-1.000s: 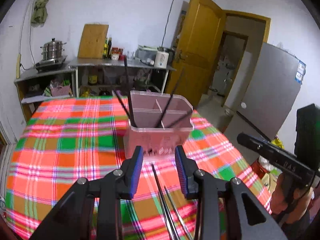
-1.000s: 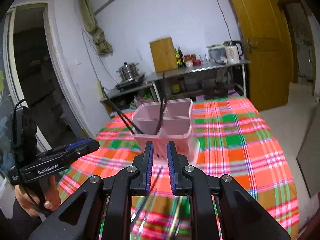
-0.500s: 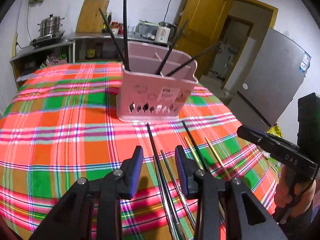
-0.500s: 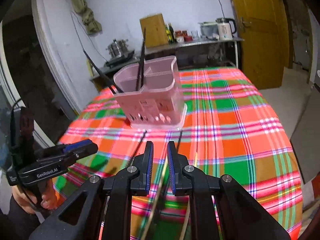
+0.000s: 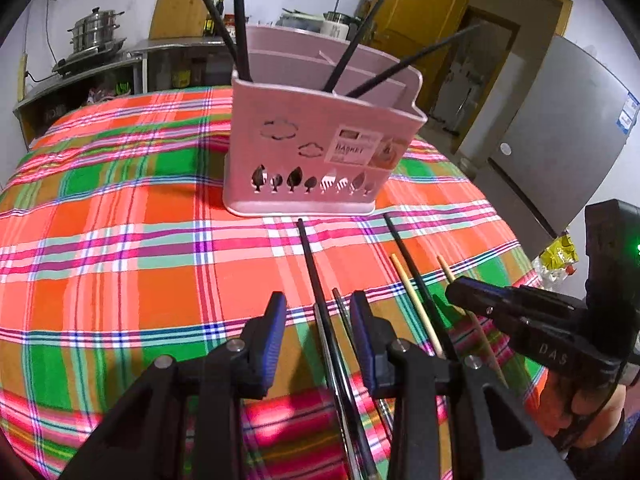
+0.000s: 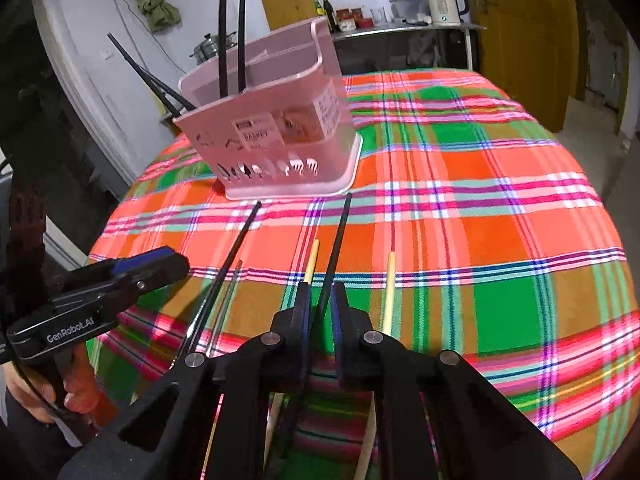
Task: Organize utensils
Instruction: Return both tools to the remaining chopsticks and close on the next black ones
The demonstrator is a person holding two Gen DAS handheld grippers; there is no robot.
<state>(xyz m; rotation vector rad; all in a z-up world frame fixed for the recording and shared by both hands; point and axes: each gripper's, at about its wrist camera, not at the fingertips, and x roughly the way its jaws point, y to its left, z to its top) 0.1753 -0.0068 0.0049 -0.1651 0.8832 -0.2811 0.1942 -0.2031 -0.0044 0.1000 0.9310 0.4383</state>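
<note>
Right gripper (image 6: 320, 308), jaws closing astride thin black chopstick (image 6: 340, 232), its long axis pointing toward pink plastic utensil basket (image 6: 280, 136); left gripper (image 5: 318, 316) spread, further off.

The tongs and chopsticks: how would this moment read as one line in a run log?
left tongs: open over black chopstick | right tongs: closing, second black chopstick between | pink holder: four chopsticks inside

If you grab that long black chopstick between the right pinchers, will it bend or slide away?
The black chopstick looks thin, straight and rigid, so it probably won't bend. It seems smooth and narrow, so it could slip or swivel as the right gripper closes its jaws around it. Lying flat on the plaid tablecloth, it may roll if nudged.
</note>
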